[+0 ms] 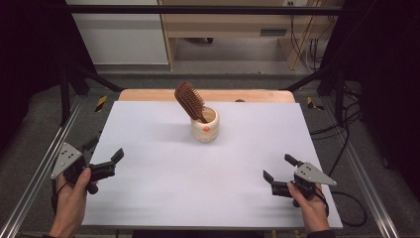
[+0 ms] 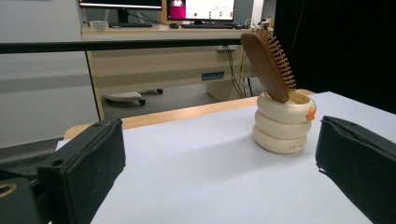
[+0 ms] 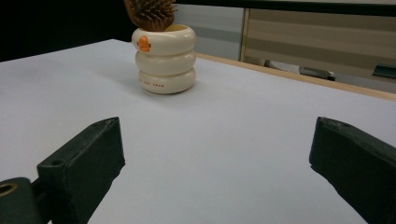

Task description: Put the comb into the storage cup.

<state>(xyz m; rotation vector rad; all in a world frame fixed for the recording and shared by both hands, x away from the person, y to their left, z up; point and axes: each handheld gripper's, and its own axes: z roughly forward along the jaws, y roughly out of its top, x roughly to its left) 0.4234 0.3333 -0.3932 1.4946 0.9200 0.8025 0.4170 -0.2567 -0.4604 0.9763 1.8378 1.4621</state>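
We are holding our left gripper (image 1: 105, 157) out at about eight o'clock on the white table (image 1: 163, 193), low over its near left edge, with its jaws standing wide apart and nothing between them. Our left hand (image 1: 74, 196) is wrapping the handle from below, and the grey three-cornered plate is sitting on top. We are holding our right gripper (image 1: 278, 167) at about four o'clock, near the table's right front corner, and its jaws are likewise spread wide, gripping nothing. Our right hand (image 1: 307, 203) is closing around its handle, and a black cable is trailing off past the table edge.

The wooden hairbrush (image 1: 189, 100) is standing handle-down in a cream holder (image 1: 206, 128) a little beyond the table's centre, toward twelve o'clock. The brush is leaning toward eleven o'clock, with its head rising well clear of the rim and its bristles facing toward one o'clock. The holder is looking like three stacked rings with a small orange mark on its near side.

In the left gripper view, the holder (image 2: 281, 126) is sitting at about two o'clock between the two black pads, well beyond them, and the hairbrush (image 2: 268, 65) is tilting left. In the right gripper view, the holder (image 3: 165, 58) is sitting at about eleven o'clock, far ahead of the jaws, with the bristled head (image 3: 150, 13) cut by the top edge.
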